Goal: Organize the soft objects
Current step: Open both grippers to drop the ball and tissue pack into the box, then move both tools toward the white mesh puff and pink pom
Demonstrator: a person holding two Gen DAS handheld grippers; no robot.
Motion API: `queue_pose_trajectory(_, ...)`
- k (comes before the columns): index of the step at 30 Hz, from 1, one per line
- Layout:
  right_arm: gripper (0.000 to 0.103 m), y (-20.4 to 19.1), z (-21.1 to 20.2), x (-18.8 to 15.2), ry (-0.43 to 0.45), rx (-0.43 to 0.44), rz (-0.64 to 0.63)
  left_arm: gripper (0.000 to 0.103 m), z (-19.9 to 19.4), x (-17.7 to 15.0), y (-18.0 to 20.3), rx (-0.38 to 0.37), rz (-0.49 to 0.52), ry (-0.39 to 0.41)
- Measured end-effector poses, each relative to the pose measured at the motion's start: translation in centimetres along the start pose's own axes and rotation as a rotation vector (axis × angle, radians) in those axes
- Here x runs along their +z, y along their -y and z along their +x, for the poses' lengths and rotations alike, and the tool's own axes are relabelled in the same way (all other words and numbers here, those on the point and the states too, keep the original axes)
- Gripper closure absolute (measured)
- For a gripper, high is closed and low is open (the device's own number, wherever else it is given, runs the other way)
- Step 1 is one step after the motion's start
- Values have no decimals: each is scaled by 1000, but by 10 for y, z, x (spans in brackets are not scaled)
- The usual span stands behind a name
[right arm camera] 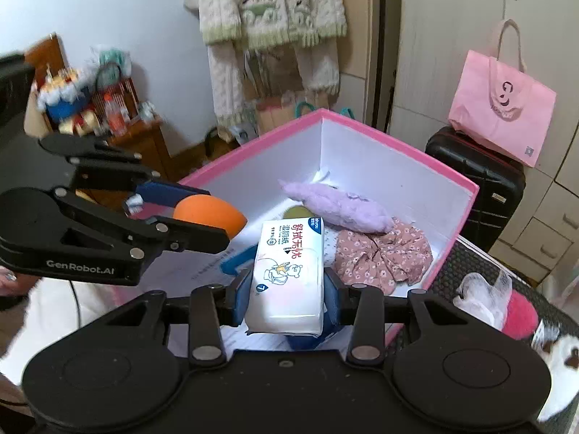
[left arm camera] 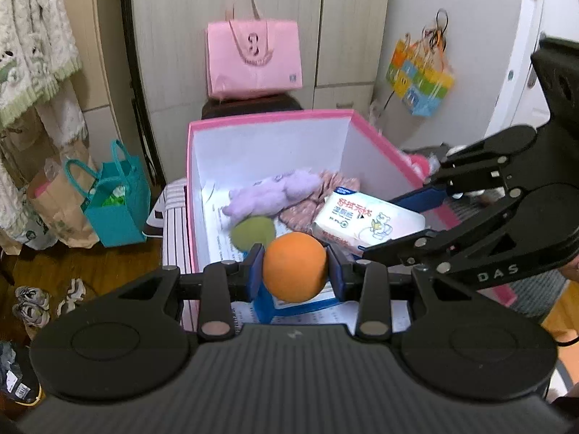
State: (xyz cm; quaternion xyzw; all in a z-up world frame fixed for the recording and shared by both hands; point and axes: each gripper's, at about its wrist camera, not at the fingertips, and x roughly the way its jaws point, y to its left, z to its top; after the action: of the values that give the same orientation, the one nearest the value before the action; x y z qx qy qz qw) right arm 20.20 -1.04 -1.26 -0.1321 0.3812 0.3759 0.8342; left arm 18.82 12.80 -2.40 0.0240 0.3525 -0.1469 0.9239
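Pink-rimmed white cardboard box (left arm camera: pixel 267 123) waits below both grippers. Right gripper (right arm camera: pixel 287 289) clasps the white soft-wrapped tissue pack (right arm camera: pixel 287 271) across its narrow sides; it looks light and squashy. Left gripper's (left arm camera: pixel 295 271) fingers pinch the spongy orange foam ball (left arm camera: pixel 295 267) at its middle.

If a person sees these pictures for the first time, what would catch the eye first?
Probably the orange ball, pinched between the blue pads of the left gripper above the near edge of the pink box. Next, the white tissue pack clamped in the right gripper over the same box. Inside the box lie a purple plush toy, a green ball and a floral cloth.
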Motion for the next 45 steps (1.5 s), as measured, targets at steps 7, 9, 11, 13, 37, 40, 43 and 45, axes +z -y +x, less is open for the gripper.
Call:
queue_pose_trajectory(7, 57, 3, 20, 4, -52, 11, -15, 66, 16, -1, -1, 63, 78, -16)
queue_pose_trajectory(9, 57, 2, 24, 4, -70, 14, -23, 66, 18, -1, 0, 66, 93, -22)
queue_pose_trajectory(11, 57, 1, 27, 4, -88, 42, -20, 66, 20, -1, 0, 70, 98, -28)
queue_pose_trajectory(13, 57, -1, 30, 4, -97, 56, -21, 65, 22, -2, 0, 69, 96, -34)
queue_pose_trajectory(37, 52, 27, -120, -47, 146, 17, 128, 43, -84, 3, 33, -74, 34, 46)
queue_pose_trajectory(40, 52, 25, -142, -64, 170, -10, 111, 42, -99, 1, 51, -104, 62, 50)
queue_pose_trajectory(43, 52, 21, -162, -79, 194, -36, 102, 40, -113, 0, 70, -103, 101, 69)
queue_pose_trajectory(45, 51, 18, -176, -90, 211, -50, 96, 38, -119, -1, 84, -105, 126, 79)
